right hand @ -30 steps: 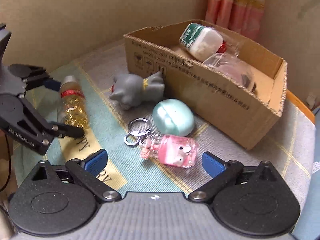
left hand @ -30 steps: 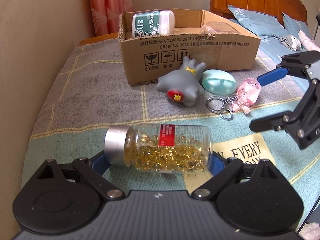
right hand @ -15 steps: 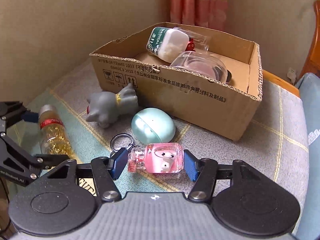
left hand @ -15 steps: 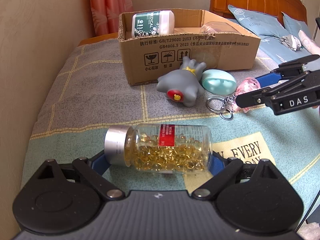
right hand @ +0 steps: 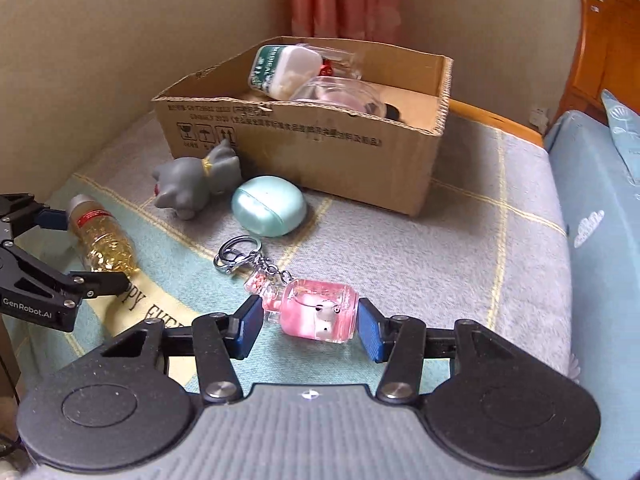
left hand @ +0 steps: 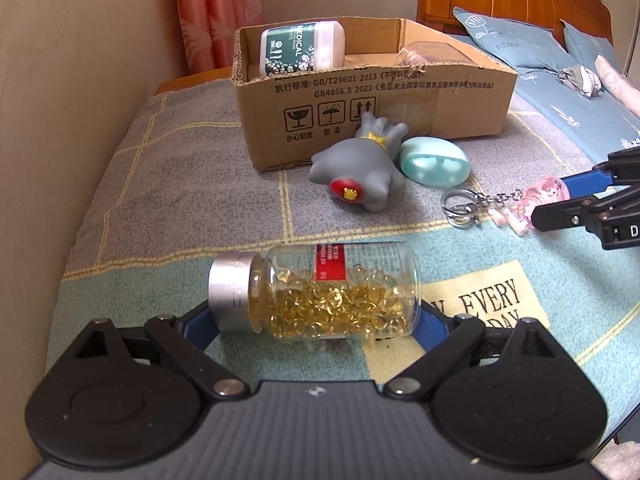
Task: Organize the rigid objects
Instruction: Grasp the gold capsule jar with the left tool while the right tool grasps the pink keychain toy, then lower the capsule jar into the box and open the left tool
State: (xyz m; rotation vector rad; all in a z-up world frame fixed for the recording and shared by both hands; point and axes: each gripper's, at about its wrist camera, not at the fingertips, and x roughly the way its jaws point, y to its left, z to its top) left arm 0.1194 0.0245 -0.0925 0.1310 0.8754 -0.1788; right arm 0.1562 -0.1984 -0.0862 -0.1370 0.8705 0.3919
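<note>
Straddling the capsule bottle point(left hand: 316, 290) with my left gripper point(left hand: 316, 322), I have its fingers spread, one blue pad at the silver cap, the other at the base; whether they touch, I cannot tell. The bottle lies on its side on the blanket, well in front of the cardboard box point(left hand: 372, 92), its long axis running across my fingers, so closing would squeeze it end to end. Nothing here differs from half a second ago.

Further right, nearer the box, the grey cat toy point(right hand: 194, 190) and the mint case point(right hand: 269, 211) lie untouched just beside its front wall. My right gripper point(right hand: 310, 326) brackets the pink keychain bottle point(right hand: 318, 312), fingers narrowed about its ends but apparently not clamped; its axis also runs pad to pad. A second ago these fingers were wide apart.
</note>
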